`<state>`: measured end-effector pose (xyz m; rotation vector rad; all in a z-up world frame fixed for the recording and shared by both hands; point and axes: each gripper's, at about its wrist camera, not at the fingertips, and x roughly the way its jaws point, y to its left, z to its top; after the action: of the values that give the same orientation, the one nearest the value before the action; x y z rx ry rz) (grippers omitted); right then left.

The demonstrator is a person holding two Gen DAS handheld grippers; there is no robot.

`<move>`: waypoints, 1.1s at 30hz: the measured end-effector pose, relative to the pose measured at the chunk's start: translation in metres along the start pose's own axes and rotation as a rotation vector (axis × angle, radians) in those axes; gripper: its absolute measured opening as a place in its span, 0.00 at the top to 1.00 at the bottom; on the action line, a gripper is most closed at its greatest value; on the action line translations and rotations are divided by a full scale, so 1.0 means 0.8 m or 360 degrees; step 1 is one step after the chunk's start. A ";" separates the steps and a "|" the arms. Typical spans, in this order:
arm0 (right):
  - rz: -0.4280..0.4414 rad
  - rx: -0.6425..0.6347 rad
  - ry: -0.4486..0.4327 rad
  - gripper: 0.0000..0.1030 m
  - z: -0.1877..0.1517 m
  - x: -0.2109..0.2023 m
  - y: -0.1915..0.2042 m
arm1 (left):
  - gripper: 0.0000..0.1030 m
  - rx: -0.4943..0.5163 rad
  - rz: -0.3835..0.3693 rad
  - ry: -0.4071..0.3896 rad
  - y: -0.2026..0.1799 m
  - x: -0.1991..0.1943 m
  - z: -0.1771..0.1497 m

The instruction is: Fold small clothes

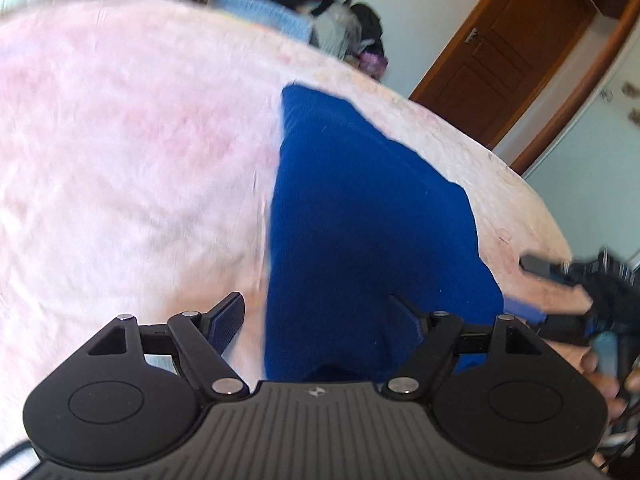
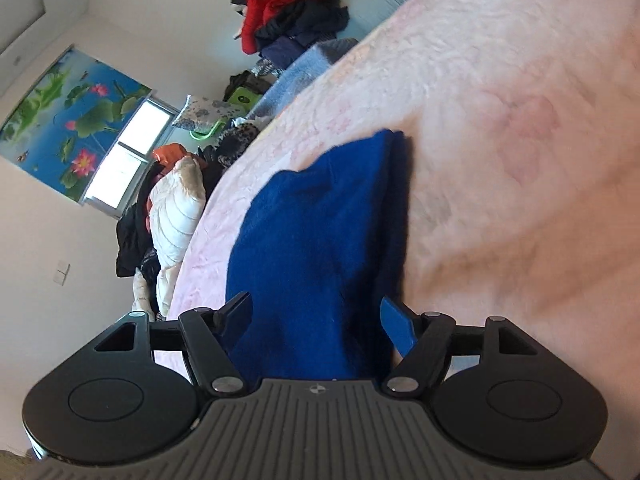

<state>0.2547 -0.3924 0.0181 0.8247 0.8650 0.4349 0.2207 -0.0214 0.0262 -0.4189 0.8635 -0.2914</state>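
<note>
A small blue garment (image 1: 360, 208) lies on a pink blanket (image 1: 120, 140). My left gripper (image 1: 320, 316) is open, its fingers wide apart over the garment's near end; the cloth runs between them without being pinched. The other gripper (image 1: 568, 280) shows at the right edge of the left wrist view, beside the garment's corner. In the right wrist view the garment (image 2: 320, 240) runs away from my right gripper (image 2: 316, 316), which is open with its fingers astride the near edge. The blanket (image 2: 500, 160) lies to the right.
A heap of clothes (image 2: 296, 16) and bedding (image 2: 176, 216) lies beyond the blanket's far edge. A wooden door (image 1: 516, 48) stands at the right of the left wrist view. A window and lotus picture (image 2: 72, 120) are on the wall.
</note>
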 end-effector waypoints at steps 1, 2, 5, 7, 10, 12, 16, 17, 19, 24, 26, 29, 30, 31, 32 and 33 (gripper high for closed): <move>-0.0010 0.0036 0.0042 0.32 -0.006 0.000 -0.007 | 0.24 -0.0037 -0.0027 0.0006 0.004 0.000 0.001; -0.0019 0.0056 0.0089 0.31 -0.013 0.001 -0.012 | 0.24 -0.0072 -0.0048 0.0015 0.007 0.000 0.003; 0.0016 0.0056 0.0147 0.25 -0.034 0.004 -0.014 | 0.24 -0.0164 -0.0151 0.0072 0.012 0.010 0.014; 0.0051 0.0084 0.0161 0.19 -0.037 0.007 -0.012 | 0.24 -0.0181 -0.0171 0.0103 0.012 0.020 0.024; 0.0125 0.0152 0.0223 0.12 -0.032 0.018 -0.008 | 0.24 -0.0131 -0.0136 0.0137 0.000 0.032 0.034; 0.0113 0.0120 0.0277 0.15 -0.028 0.027 0.000 | 0.26 -0.0035 -0.0045 0.0155 -0.015 0.038 0.037; -0.0016 -0.0032 0.0289 0.49 -0.030 0.034 0.019 | 0.33 0.0228 0.0145 0.0114 -0.046 0.040 0.023; -0.0058 -0.0054 0.0292 0.64 -0.031 0.035 0.019 | 0.35 0.0293 0.0184 0.0104 -0.053 0.040 0.018; -0.0080 -0.0045 0.0286 0.70 -0.033 0.035 0.011 | 0.35 0.0371 0.0231 0.0083 -0.061 0.042 0.011; -0.0038 0.0058 0.0263 0.81 -0.039 0.031 -0.014 | 0.45 0.0427 0.0298 0.0066 -0.063 0.044 0.009; -0.0043 0.0034 0.0251 0.82 -0.041 0.031 -0.012 | 0.49 0.0431 0.0307 0.0069 -0.061 0.043 0.011; -0.0063 0.0000 0.0247 0.82 -0.041 0.032 -0.006 | 0.53 0.0434 0.0320 0.0072 -0.061 0.041 0.011; -0.0070 -0.0012 0.0246 0.82 -0.041 0.033 -0.004 | 0.55 0.0438 0.0325 0.0071 -0.061 0.040 0.011; -0.0084 -0.0032 0.0244 0.82 -0.041 0.033 -0.001 | 0.55 0.0445 0.0332 0.0071 -0.062 0.041 0.011; -0.0107 -0.0068 0.0239 0.82 -0.042 0.033 0.003 | 0.56 0.0455 0.0339 0.0070 -0.063 0.042 0.010; -0.0140 -0.0128 0.0233 0.82 -0.043 0.033 0.011 | 0.57 0.0465 0.0345 0.0068 -0.064 0.042 0.010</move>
<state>0.2424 -0.3542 -0.0015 0.6842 1.0089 0.4539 0.2436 -0.0786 0.0324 -0.0462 0.8841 -0.2220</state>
